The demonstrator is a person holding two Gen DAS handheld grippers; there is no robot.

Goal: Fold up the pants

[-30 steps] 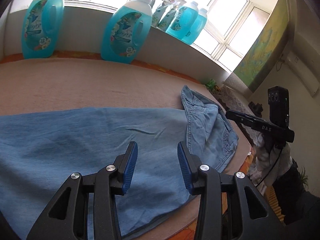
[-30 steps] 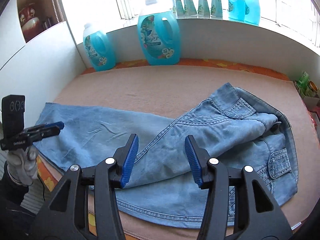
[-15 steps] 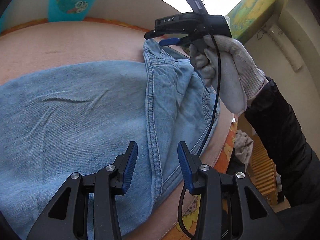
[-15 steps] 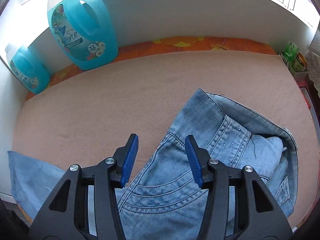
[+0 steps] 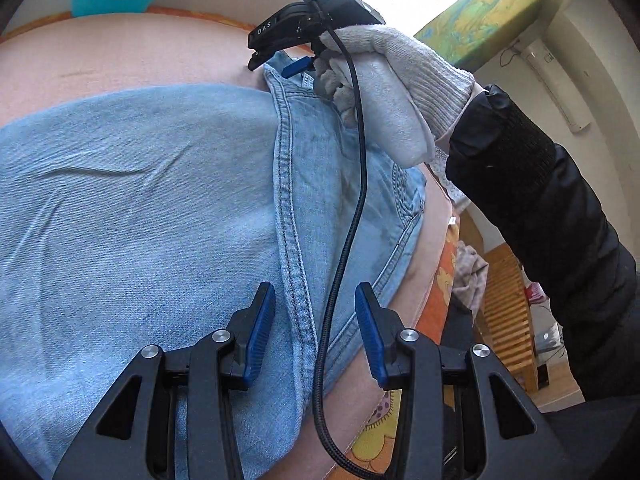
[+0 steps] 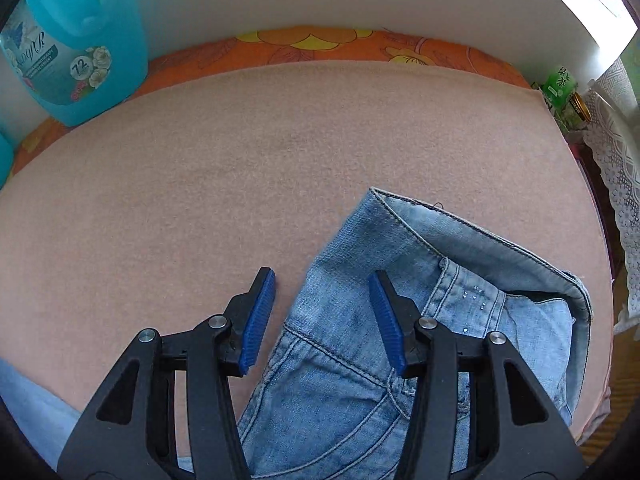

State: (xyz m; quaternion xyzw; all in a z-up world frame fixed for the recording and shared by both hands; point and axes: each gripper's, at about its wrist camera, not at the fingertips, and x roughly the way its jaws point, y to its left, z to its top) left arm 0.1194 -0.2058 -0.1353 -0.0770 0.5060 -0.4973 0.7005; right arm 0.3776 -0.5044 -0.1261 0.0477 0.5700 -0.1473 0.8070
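Note:
Light blue jeans (image 5: 140,200) lie spread on the pink mat (image 5: 120,60), waistband end to the right. My left gripper (image 5: 315,332) hangs open just above the side seam near the mat's front edge, nothing pinched. A gloved hand (image 5: 392,80) holds my right gripper (image 5: 274,66) at the waistband's far corner. In the right wrist view that gripper (image 6: 322,316) points steeply down and stands open astride the edge of the jeans (image 6: 360,380): one pad over bare mat (image 6: 240,160), the other over denim. A black cable (image 5: 352,200) trails across the jeans.
A turquoise detergent bottle (image 6: 68,40) stands at the mat's back left against the white wall. A green box (image 6: 558,84) and a lace cloth (image 6: 616,160) sit past the right edge. A slatted wooden bench (image 5: 508,312) lies below the front right corner.
Both grippers tipped downward and sank toward the jeans. The right one swung in over the waistband's far corner; the left one shifted right onto the side seam. Jaw widths stayed the same.

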